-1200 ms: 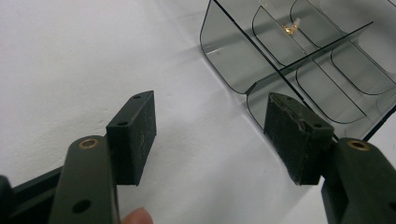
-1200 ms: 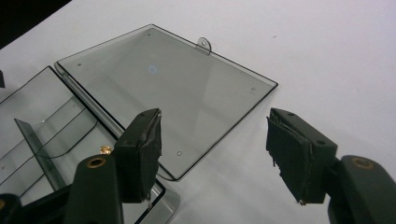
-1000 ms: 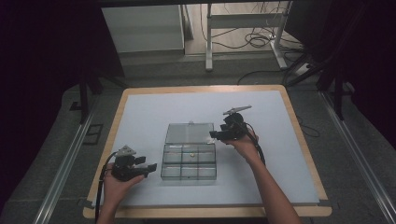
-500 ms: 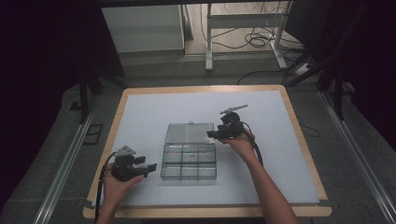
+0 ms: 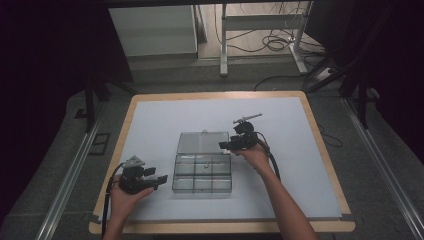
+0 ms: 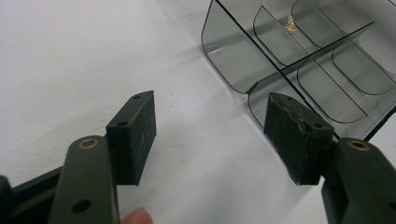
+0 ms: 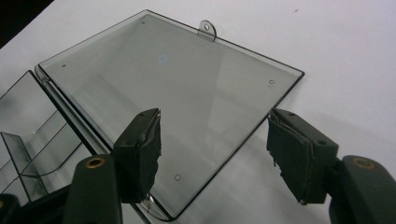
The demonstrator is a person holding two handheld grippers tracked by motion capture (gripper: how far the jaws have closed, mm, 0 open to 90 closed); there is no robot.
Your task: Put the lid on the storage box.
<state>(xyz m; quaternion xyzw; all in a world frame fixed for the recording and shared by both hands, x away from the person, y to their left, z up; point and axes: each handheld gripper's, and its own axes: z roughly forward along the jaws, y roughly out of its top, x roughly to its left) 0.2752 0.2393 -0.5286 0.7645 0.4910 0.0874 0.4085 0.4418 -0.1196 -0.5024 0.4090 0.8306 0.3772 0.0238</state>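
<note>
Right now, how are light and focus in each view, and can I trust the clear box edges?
High view: table evenly lit, surroundings dark, small box soft. Left gripper view: box dividers sharp, near tongs slightly blurred. Right gripper view: lid edges crisp, a faint glare spot, soft shadow below.

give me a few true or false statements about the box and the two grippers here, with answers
1. The clear compartment box has its lid lying open flat on the table. True.
2. The left gripper is shut on the box wall. False: its fingers are spread apart, holding nothing.
3. A small gold item sits in one compartment. True.
4. The right gripper is clamping the lid's tab. False: it is open, with the tab at the lid's far edge.
</note>
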